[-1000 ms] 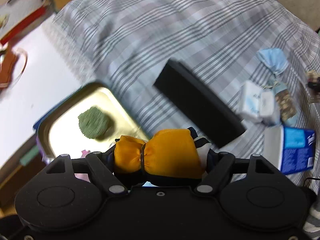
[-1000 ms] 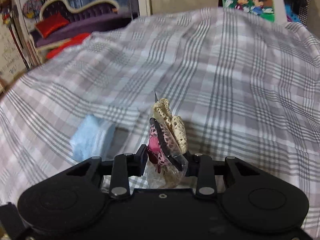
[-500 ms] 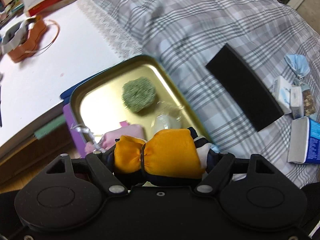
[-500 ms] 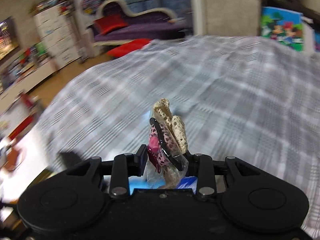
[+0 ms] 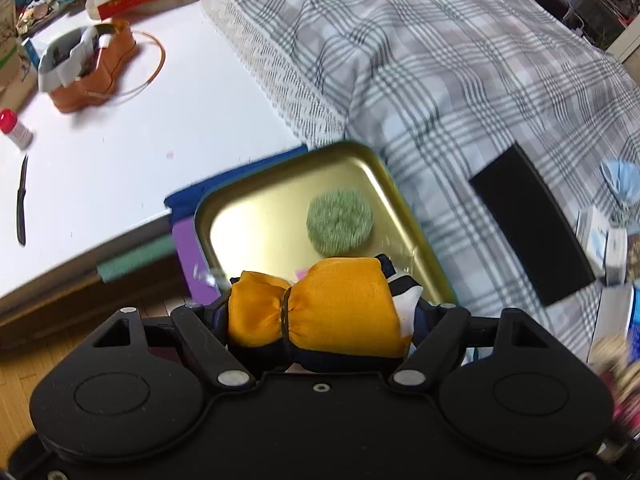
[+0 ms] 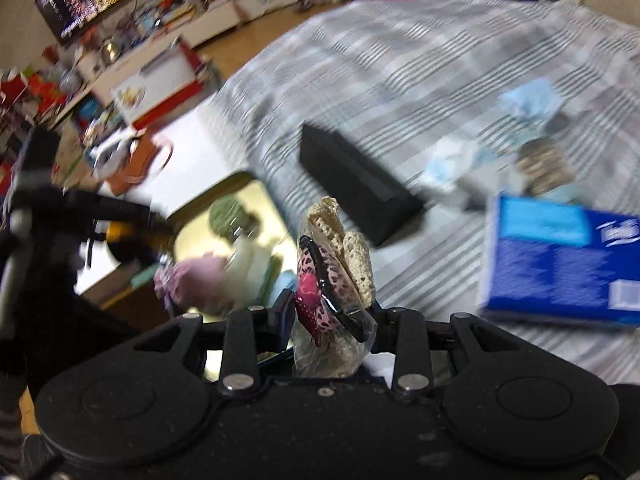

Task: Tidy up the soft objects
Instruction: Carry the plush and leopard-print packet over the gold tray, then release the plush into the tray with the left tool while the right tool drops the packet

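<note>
My left gripper is shut on an orange and navy cloth pouch, held over the near edge of a gold tin tray. A green fuzzy round pad lies in that tray. My right gripper is shut on a clear packet with leopard-print and beige lace pieces, above the checked bedspread. In the blurred right wrist view the tray also holds a pink soft item and a pale one; the left gripper shows dark beside it.
A black box lies on the checked bedspread right of the tray. A blue tissue pack, a light blue pouch and small packets lie further right. The white table carries a brown holder, a red-capped bottle and a pen.
The left gripper carried the orange pouch sideways until it is over the tray. The right gripper swung and rolled from open bedspread toward the tray, box and tissue pack, still gripping the packet.
</note>
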The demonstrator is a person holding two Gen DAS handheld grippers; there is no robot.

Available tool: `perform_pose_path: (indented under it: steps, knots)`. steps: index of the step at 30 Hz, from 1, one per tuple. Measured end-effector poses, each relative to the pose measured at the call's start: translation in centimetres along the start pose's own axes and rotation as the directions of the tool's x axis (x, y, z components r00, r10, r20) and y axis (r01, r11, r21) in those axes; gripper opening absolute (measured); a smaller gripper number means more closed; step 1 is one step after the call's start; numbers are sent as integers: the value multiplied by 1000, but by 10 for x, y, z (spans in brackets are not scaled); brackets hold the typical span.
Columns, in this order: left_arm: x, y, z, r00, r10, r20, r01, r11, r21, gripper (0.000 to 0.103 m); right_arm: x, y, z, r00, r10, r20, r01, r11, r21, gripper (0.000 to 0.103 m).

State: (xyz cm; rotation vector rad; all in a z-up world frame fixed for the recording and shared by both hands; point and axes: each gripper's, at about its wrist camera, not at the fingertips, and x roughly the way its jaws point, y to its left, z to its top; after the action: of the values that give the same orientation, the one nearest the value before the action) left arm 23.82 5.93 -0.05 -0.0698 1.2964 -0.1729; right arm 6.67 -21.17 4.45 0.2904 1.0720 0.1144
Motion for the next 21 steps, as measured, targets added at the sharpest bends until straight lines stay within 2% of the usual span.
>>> perform_pose_path:
  steps: [4,9,15,21]
  knots:
    - [8,-1,15,1000,-2,3,2,1000,-6,74,18,22,-6,999,16,-33,-17,1000,-10,33]
    - [24,-2,24,998,63,-13,-63,998,6,75,37,36,-2,997,0,-73,-2,1000,-19,33]
    - [41,5,28,994,66,-92,-66,998,6,77,55,43,4,994,0,-110,-2,1000,-19,33]
    - [33,3,34,995,88,-54,-87,996,28,81,68,52,10,992,5,-126,-8,1000,-26,33]
